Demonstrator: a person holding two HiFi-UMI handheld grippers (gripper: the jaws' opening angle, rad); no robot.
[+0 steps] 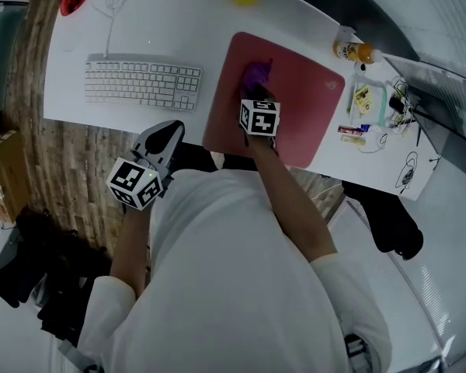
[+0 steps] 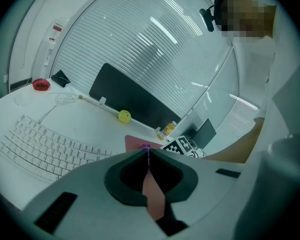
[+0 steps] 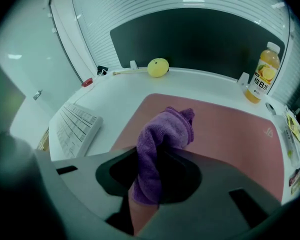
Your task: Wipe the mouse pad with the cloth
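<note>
Left hand-held gripper: jaws together, nothing between them, held off the counter to the left of the mouse pad, on the near side. White keyboard lies left of the pad, apart from it. The pink pad lies flat at the counter's near edge, its long axis along that edge and its small logo corner far-right. Right hand-held gripper: jaws clamped on the purple cloth, which sits over the pad's left-centre. The cloth is bunched, its long axis running forward out of the jaws toward the pad's far edge. Judgement: cloth is soft, light and limp, so grip it at mid-bundle as here. Pad is thin and flexible and may slide; press flat.
</note>
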